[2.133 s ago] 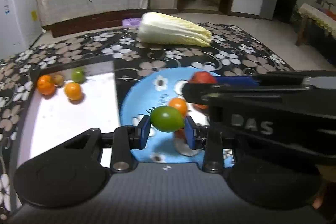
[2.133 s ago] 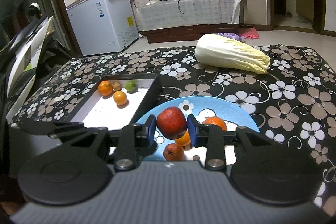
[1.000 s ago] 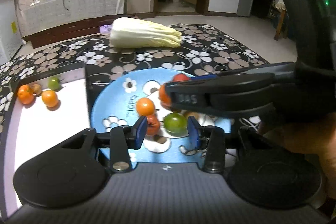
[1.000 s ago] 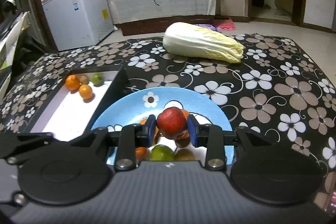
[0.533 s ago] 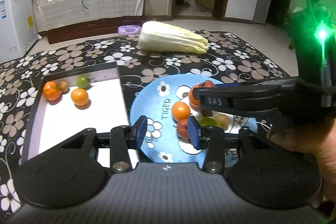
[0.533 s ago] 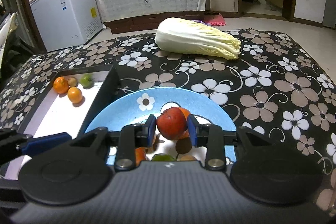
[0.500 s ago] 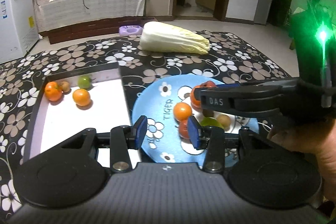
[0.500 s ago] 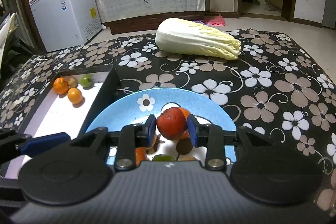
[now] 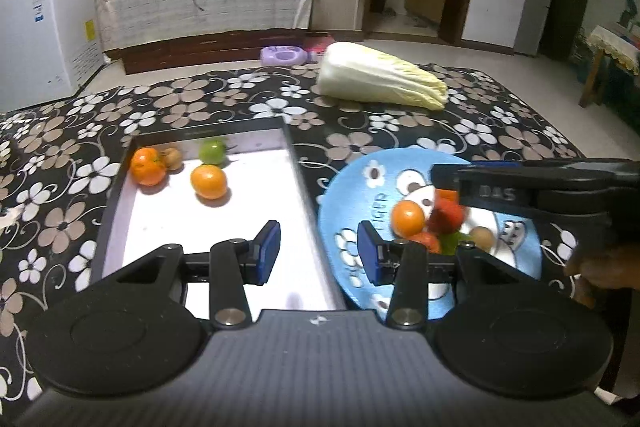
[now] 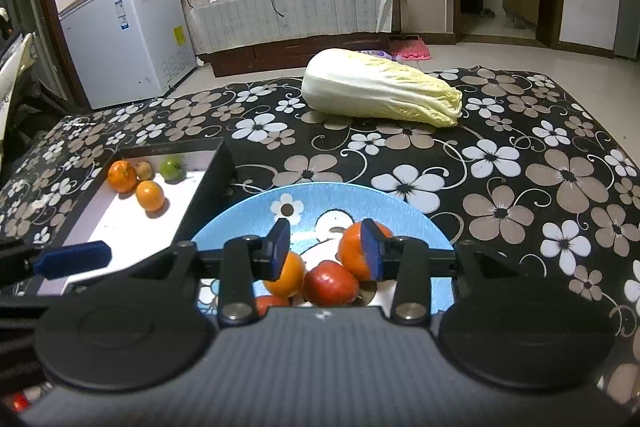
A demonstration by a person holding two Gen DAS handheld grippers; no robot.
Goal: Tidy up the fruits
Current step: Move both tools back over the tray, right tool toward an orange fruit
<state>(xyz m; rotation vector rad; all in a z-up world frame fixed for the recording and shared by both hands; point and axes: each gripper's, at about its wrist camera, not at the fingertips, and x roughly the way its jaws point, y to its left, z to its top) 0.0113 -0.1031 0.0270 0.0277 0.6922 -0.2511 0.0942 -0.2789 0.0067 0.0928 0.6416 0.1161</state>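
A blue plate (image 9: 356, 195) (image 10: 320, 203) holds several fruits: an orange (image 9: 407, 218), a red apple (image 10: 330, 287) (image 9: 446, 215), a green fruit (image 9: 452, 241) and more oranges (image 10: 354, 255). A black box with a white floor (image 9: 240, 223) (image 10: 120, 215) holds two oranges (image 9: 208, 181), a green fruit (image 9: 212, 151) and a small brown fruit (image 9: 173, 157). My left gripper (image 9: 318, 253) is open and empty over the box's right wall. My right gripper (image 10: 325, 245) is open above the plate, the apple lying below it.
A napa cabbage (image 9: 380, 79) (image 10: 380, 93) lies at the back of the black flowered tablecloth (image 10: 520, 167). A white chest freezer (image 10: 128, 47) and a covered sideboard (image 10: 296, 11) stand beyond the table.
My right gripper has opened and let the red apple drop onto the plate. My left gripper, open after leaving the green fruit on the plate, has moved left toward the box.
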